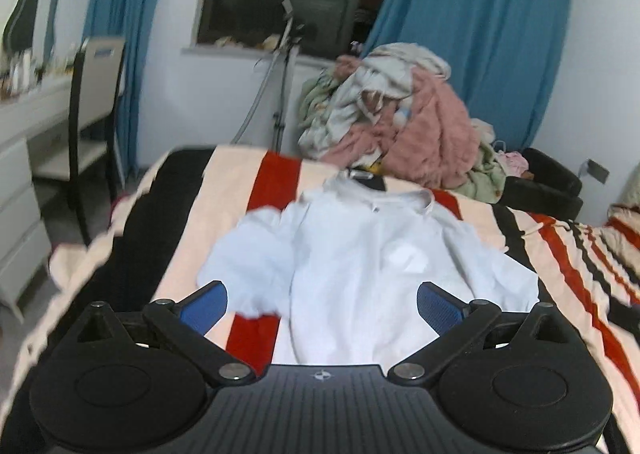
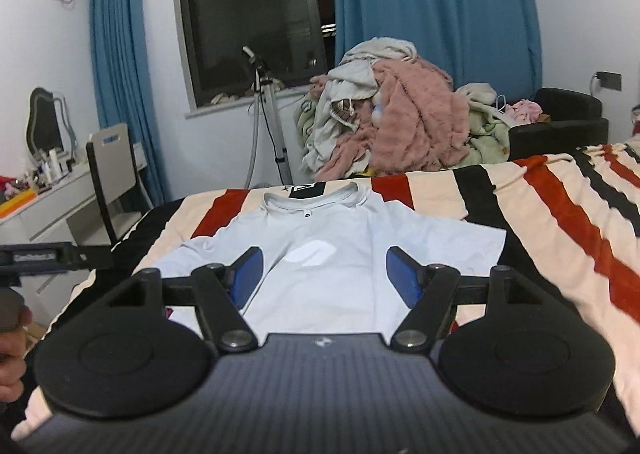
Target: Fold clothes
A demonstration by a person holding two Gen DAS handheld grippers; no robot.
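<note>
I see a pale T-shirt (image 2: 340, 266) lying front up on the striped blanket (image 2: 540, 214) of the bed, collar (image 2: 316, 198) pointing away from me toward the heap of clothes (image 2: 392, 122), hem toward me, so its long axis runs straight ahead. It looks thin, light and limp; I judge it will sag and slide unless pinched at a sleeve edge or shoulder seam. My left claw (image 1: 322, 306) and right claw (image 2: 324, 278) both hover over it, fingers spread apart, empty.

Home bedroom, striped bed (image 2: 540, 190), blue curtains (image 2: 432, 6), dressing table (image 2: 44, 198), clothes pile (image 2: 400, 122)
</note>
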